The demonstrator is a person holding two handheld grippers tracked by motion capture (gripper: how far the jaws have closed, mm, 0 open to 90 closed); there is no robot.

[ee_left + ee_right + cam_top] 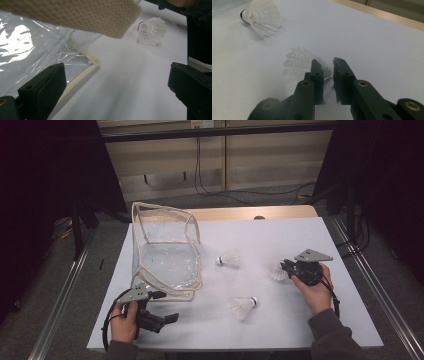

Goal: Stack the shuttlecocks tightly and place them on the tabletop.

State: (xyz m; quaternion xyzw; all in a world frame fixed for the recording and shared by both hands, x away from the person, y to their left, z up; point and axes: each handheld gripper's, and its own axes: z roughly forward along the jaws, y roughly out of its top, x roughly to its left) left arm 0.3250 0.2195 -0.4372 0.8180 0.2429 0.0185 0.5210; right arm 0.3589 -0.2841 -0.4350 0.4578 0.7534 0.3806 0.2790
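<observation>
1. A clear plastic bag with cream fabric trim (pixel 167 250) stands open at the white surface's (pixel 280 320) left, nothing visible inside.
2. Left hand-held gripper (pixel 167 307), jaws apart, sits near the bag.
3. Right hand-held gripper (pixel 284 266) clamps a white feathered shuttlecock (pixel 277 271); two more shuttlecocks (pixel 229 259) lie nearby.

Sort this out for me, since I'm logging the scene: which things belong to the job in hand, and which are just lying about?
Likely in the job:
- shuttlecock clamped in the right tool
- two loose shuttlecocks, and
- clear bag beside the open left tool

Just lying about:
- cables on the floor beyond the table
</observation>
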